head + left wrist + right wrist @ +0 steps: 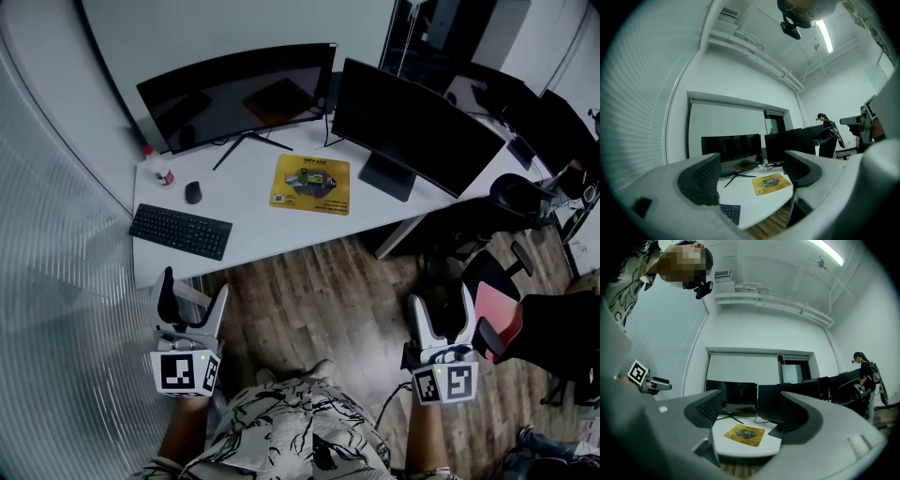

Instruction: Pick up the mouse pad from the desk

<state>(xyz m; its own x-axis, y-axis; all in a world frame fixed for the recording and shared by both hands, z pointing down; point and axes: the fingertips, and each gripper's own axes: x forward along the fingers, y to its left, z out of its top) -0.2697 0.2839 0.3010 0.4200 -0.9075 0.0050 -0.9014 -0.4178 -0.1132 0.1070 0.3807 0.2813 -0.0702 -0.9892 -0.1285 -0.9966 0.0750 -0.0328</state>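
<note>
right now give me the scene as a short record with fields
mouse pad: yellow, flat on the desk, untouched
left gripper: open, empty, short of the desk
right gripper: open, empty, over the wood floor
also on desk: keyboard, mouse, left monitor, right monitor
pickup: not begun

Keyboard [180, 231], mouse [193, 192] near it, curved monitor [239, 94], flat monitor [412, 127] (both dark).

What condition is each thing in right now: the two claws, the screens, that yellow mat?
Left gripper: open, empty.
Right gripper: open, empty.
Mouse pad: flat on the desk, untouched.
Left monitor: screen dark.
Right monitor: screen dark.
</note>
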